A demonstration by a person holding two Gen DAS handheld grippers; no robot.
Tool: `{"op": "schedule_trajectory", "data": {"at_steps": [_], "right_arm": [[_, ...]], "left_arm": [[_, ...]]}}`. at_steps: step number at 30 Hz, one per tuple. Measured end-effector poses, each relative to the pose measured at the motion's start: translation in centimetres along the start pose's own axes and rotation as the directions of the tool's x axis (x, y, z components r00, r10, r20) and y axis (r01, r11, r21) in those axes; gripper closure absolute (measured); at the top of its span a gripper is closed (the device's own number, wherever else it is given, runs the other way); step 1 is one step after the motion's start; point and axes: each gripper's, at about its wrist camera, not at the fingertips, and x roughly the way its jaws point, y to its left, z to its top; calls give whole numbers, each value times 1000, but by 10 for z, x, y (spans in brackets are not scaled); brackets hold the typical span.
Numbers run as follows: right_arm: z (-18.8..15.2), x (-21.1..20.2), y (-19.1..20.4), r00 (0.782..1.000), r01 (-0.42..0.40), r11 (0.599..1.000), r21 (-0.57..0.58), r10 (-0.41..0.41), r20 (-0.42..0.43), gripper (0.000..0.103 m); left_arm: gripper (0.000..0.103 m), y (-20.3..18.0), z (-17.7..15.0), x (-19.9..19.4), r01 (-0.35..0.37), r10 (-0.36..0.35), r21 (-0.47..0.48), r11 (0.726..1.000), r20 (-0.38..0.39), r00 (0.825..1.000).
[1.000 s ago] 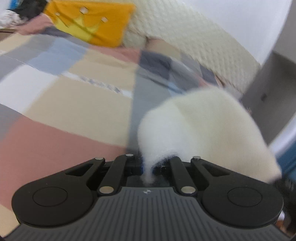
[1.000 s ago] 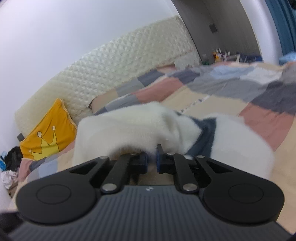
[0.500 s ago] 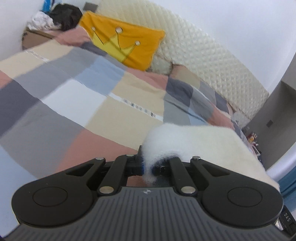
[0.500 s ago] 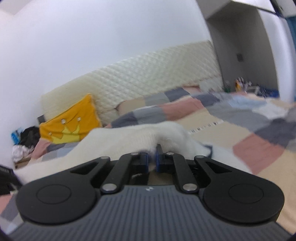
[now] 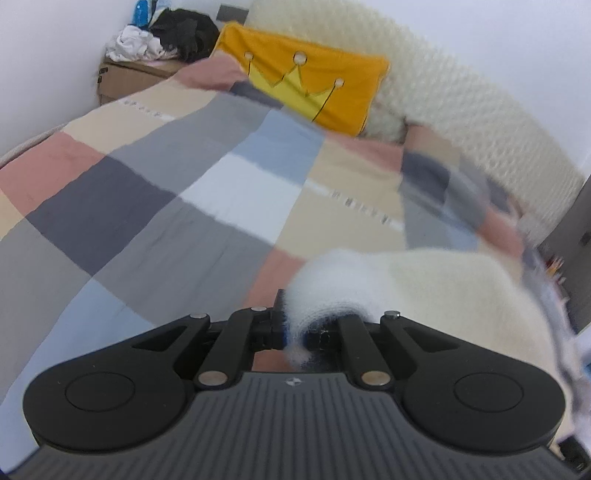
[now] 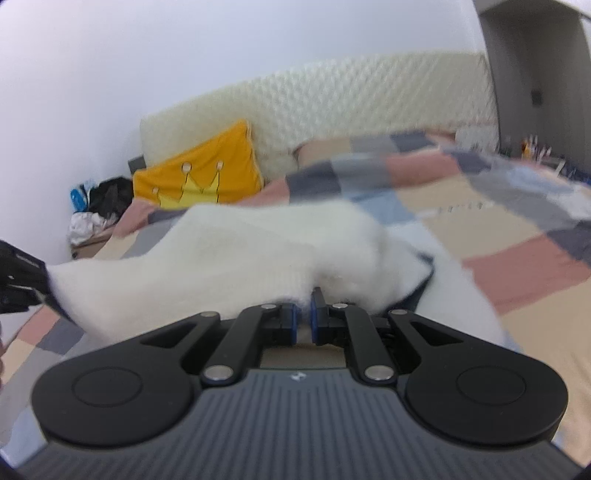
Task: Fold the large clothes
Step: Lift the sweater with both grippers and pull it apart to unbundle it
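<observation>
We see white fleece garment (image 6: 221, 258) lifted above patchwork bed cover (image 5: 155, 192), long axis across bed, stretched between both tongs. Left gripper (image 5: 295, 328) pinching one edge; right gripper (image 6: 303, 314) pinching other. Yellow crown pillow (image 5: 314, 88) against headboard (image 6: 369, 96); clothes pile (image 5: 162, 33) past far corner.

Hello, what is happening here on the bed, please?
A person is folding a fluffy white garment over a bed with a patchwork cover, using a hand-held gripper in each hand. The left gripper and the right gripper each have their jaws shut on an edge of the garment, which hangs stretched between them above the cover. A yellow crown pillow leans on the headboard.
</observation>
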Motion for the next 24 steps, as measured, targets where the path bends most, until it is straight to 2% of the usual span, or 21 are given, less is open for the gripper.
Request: {"op": "schedule_trajectory", "data": {"at_steps": [8, 15, 17, 19, 21, 24], "right_arm": [[-12, 47, -1, 987, -68, 995, 77, 78, -139, 92], [-18, 83, -6, 972, -83, 991, 100, 103, -213, 92], [-21, 88, -7, 968, -86, 991, 101, 107, -225, 93], [-23, 89, -8, 965, -88, 990, 108, 112, -237, 93], [-23, 89, -8, 964, -93, 989, 119, 120, -238, 93], [-22, 86, -10, 963, -96, 988, 125, 124, -240, 92]], "left_arm": [[95, 25, -13, 71, -49, 44, -92, 995, -52, 998], [93, 29, -16, 100, -93, 86, -48, 995, -116, 989], [84, 30, -16, 100, -110, 102, -52, 993, -132, 986], [56, 30, -14, 98, -144, 138, -33, 989, -138, 981], [41, 28, -14, 92, -183, 183, 7, 983, -132, 974], [31, 29, -14, 77, -175, 177, 25, 984, -115, 977]]}}
